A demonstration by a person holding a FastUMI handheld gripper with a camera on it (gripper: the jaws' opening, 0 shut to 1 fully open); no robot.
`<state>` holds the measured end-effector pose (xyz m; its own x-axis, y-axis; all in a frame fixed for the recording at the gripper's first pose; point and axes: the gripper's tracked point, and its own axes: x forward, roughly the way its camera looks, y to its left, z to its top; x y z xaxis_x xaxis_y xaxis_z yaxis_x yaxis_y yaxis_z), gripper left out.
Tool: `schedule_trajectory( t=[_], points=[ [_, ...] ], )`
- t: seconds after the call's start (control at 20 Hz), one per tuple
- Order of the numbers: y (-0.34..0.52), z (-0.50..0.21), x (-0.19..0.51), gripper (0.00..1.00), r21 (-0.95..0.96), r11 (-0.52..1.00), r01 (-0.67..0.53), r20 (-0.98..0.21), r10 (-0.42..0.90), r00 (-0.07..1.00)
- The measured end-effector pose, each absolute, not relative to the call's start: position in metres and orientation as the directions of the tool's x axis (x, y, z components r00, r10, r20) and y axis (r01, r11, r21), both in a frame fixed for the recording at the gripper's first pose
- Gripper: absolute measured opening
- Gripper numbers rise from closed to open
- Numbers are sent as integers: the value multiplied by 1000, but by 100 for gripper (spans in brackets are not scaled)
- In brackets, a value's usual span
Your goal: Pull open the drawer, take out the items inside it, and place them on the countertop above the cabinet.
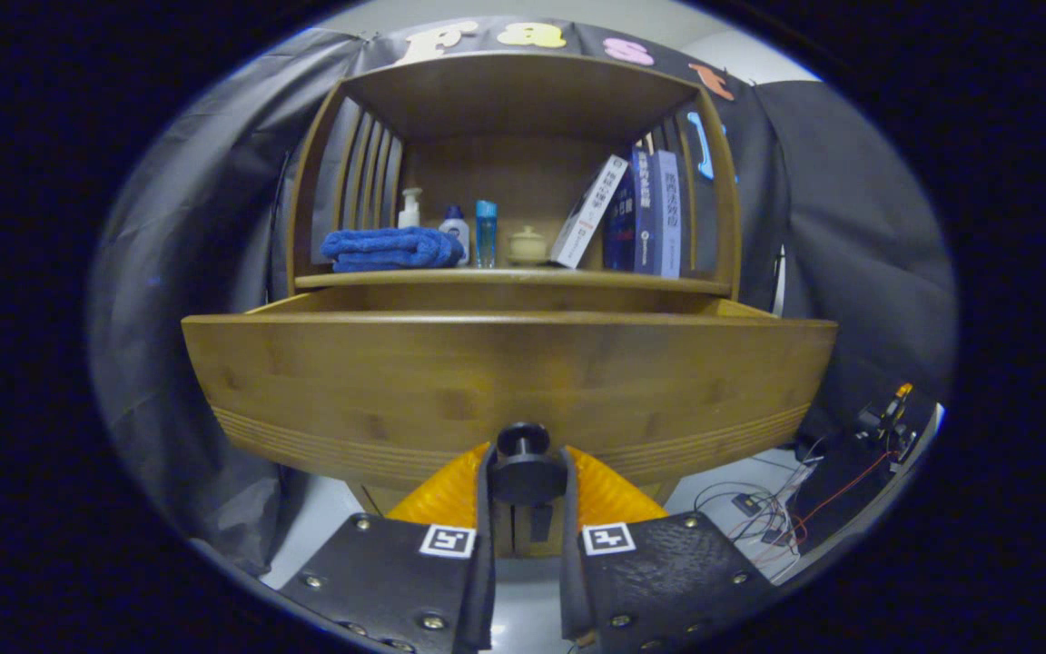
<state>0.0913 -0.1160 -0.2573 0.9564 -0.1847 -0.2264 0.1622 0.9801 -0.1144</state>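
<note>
Dark drapes (850,227), seemingly pale floor (323,527).

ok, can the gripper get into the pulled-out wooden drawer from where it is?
Probably not yet: the gripper is shut on the dark round knob, low against the wooden drawer front, which blocks the way in.

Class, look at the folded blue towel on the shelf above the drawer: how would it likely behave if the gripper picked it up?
The blue towel lies in soft, rounded folds, so it is probably floppy and would unfold or droop when lifted. Its fuzzy cloth surface likely grips well rather than slipping. It looks unlikely to roll or break.
</note>
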Motion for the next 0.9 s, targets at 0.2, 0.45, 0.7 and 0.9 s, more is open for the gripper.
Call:
schedule_trajectory(
  t=[0.2, 0.45, 0.7, 0.9],
  points=[
    [-116, -257, 70, 29, -114, 980, 165, -214, -186, 959],
    [-117, -257, 57, 29, -119, 976, 183, -206, -204, 957],
    [-114, -247, 43, 45, -79, 982, 170, -206, -183, 961],
    [-111, -202, 32, 100, -175, 969, 175, -114, -196, 974]
  ],
)
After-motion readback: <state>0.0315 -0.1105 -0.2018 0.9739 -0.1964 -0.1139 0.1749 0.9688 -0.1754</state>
